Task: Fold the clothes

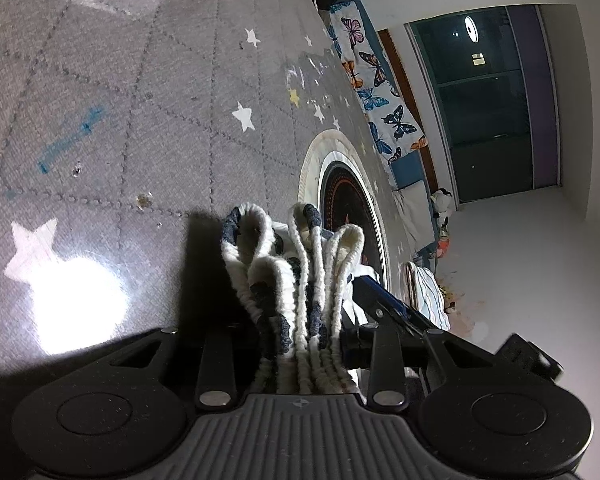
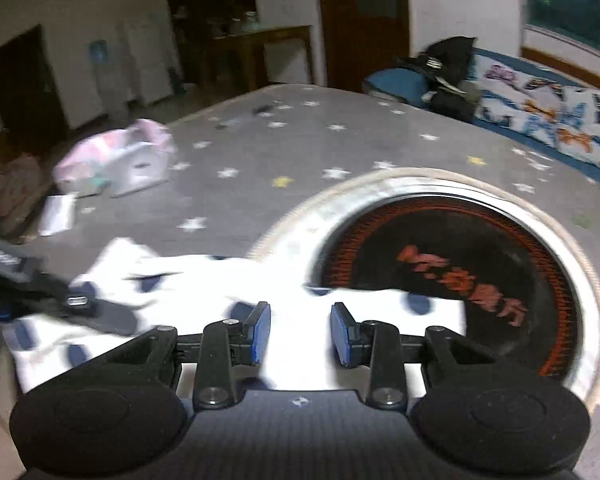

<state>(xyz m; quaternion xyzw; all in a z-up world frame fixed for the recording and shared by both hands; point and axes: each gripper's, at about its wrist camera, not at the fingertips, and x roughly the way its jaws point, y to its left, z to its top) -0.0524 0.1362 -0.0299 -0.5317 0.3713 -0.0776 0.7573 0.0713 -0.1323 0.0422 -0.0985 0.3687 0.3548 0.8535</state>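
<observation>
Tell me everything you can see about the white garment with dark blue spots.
The white garment looks like soft fleecy fabric with dark blue spots. It lies spread on the grey star-patterned mat, overlapping the round rug. One bunched edge is pinched in the left gripper; the right gripper hovers open above it.

Two grippers (image 1: 300, 344) (image 2: 300, 336), one spotted garment (image 2: 204, 280) (white, navy dots), one mat (image 2: 380, 144).

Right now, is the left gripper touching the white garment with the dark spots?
Touching. The left wrist view shows the left gripper clamped on bunched folds of the white garment, which rise straight out from between its jaws.
</observation>
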